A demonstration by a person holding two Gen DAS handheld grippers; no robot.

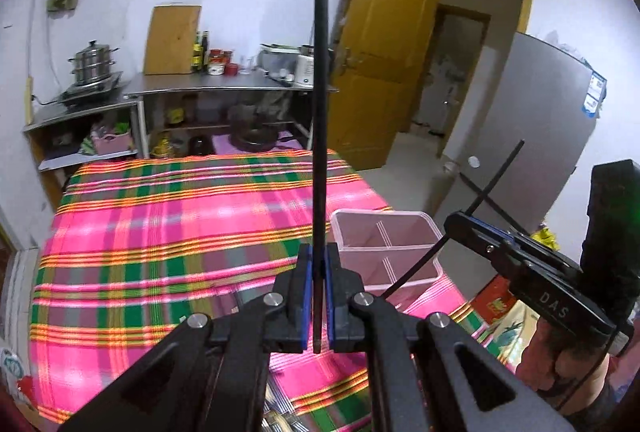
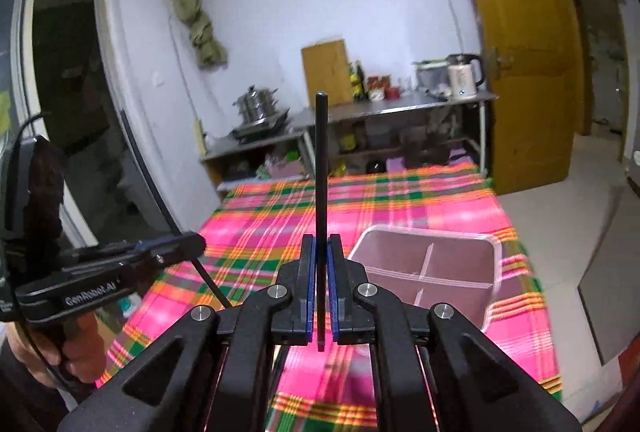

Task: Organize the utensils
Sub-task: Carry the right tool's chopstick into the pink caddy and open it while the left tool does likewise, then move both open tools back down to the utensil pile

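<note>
My left gripper (image 1: 318, 272) is shut on a black chopstick (image 1: 320, 119) that sticks straight out ahead. My right gripper (image 2: 321, 264) is shut on a second black chopstick (image 2: 321, 171), also pointing ahead. Both are held above the table with the pink plaid cloth (image 1: 160, 232). A clear plastic organizer box (image 1: 386, 252) with dividers stands on the cloth, just right of the left gripper; in the right wrist view the box (image 2: 432, 272) is just right of the right gripper. The right gripper also shows in the left wrist view (image 1: 472, 228), and the left gripper in the right wrist view (image 2: 188, 246).
A steel counter (image 1: 216, 83) with a pot, bottles and a kettle stands behind the table. A yellow door (image 1: 384, 43) is open at the right, and a grey fridge (image 1: 520, 135) stands beside it. The table edge (image 2: 532, 292) drops off right of the box.
</note>
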